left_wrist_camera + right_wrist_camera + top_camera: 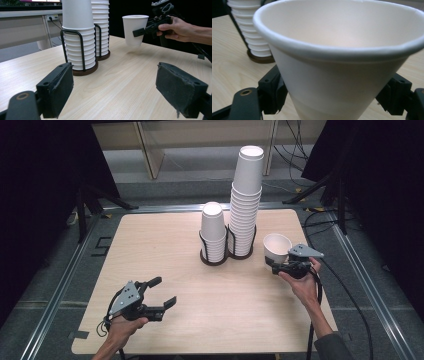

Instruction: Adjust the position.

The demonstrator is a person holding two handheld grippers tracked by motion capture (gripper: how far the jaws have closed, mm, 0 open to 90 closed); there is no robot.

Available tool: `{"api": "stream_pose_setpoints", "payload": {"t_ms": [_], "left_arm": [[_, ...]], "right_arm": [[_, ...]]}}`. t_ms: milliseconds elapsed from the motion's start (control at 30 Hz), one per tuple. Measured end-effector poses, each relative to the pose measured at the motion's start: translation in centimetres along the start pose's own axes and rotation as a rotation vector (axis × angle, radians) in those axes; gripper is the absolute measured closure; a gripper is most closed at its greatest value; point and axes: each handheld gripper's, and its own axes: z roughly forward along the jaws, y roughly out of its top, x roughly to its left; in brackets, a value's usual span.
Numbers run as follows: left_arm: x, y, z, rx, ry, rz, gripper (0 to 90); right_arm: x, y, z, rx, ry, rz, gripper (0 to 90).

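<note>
High view: wooden table (pixel 165 245), seen from above. Near its far middle, two stacks of white paper cups in black wire holders, side by side and touching: short stack (pixel 213 234) on the left, tall stack (pixel 246 202) on the right. Just right of the tall stack, single paper cup (pixel 276 248), mouth tilted up toward the camera, clamped between the jaws of the right gripper (pixel 278 268), itself held in a hand reaching in from the lower right. At the near left of the table, left gripper (pixel 165 292) in the other hand, jaws spread apart, gripping nothing, well apart from the cups.

Left gripper view: two black padded jaws wide apart at the bottom, bare wood between them. Beyond, both stacks in their holders; farther right, the single cup upright, lifted clear of the tabletop with a faint shadow beneath, pinched at its side by the right gripper.

Right gripper view: single cup very close, open mouth facing the camera, lower wall squeezed between both black jaws. Behind at upper left, base of a cup stack on the table.
</note>
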Motion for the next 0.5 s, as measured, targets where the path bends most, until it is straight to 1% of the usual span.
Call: {"api": "stream_pose_setpoints", "payload": {"t_ms": [33, 67, 100, 133, 200, 233, 267, 300, 333, 367, 400, 433, 467, 500], "left_arm": [[0.0, 0.0, 0.0, 0.0, -0.001, -0.002, 14.5], [0.0, 0.0, 0.0, 0.0, -0.001, -0.003, 14.5], [0.1, 0.0, 0.0, -0.001, 0.0, -0.002, 14.5], [0.1, 0.0, 0.0, -0.001, 0.0, 0.003, 14.5], [0.1, 0.0, 0.0, -0.001, 0.001, 0.004, 14.5], [0.1, 0.0, 0.0, -0.002, 0.0, 0.004, 14.5], [0.1, 0.0, 0.0, -0.001, 0.0, 0.003, 14.5], [0.1, -0.1, 0.2, -0.016, -0.007, 0.001, 14.5], [0.1, -0.1, 0.3, -0.028, -0.013, -0.001, 14.5], [0.1, -0.1, 0.3, -0.024, -0.011, -0.005, 14.5], [0.1, -0.1, 0.3, -0.024, -0.01, -0.007, 14.5], [0.1, -0.1, 0.3, -0.023, -0.01, -0.007, 14.5], [0.1, -0.1, 0.1, 0.001, 0.001, -0.001, 14.5], [0.1, -0.1, 0.1, 0.003, 0.001, -0.003, 14.5]], "right_arm": [[-0.1, -0.1, 0.0, -0.002, -0.012, -0.002, 22.1], [-0.4, -0.2, 0.2, -0.014, -0.016, -0.009, 22.1], [-0.2, -0.3, 0.2, 0.001, -0.023, 0.024, 22.1], [-0.3, -0.3, 0.3, 0.004, -0.03, 0.026, 22.0], [-0.9, -0.5, 0.6, -0.016, -0.045, -0.012, 22.0], [-1.0, -0.6, 0.6, -0.005, -0.054, -0.005, 22.1], [-1.1, -0.7, 0.8, -0.002, -0.062, -0.013, 22.0], [-1.2, -0.8, 0.9, -0.001, -0.061, -0.011, 22.0], [-1.2, -0.9, 1.0, 0.005, -0.062, 0.003, 22.0], [-1.4, -1.0, 1.1, 0.004, -0.061, 0.001, 22.0], [-1.6, -1.1, 1.2, 0.007, -0.07, -0.009, 22.0], [-1.6, -1.1, 1.3, 0.006, -0.063, -0.005, 22.0], [-1.7, -1.2, 1.4, 0.014, -0.062, 0.002, 21.9], [-1.7, -1.3, 1.5, 0.014, -0.074, -0.008, 21.9]]}}
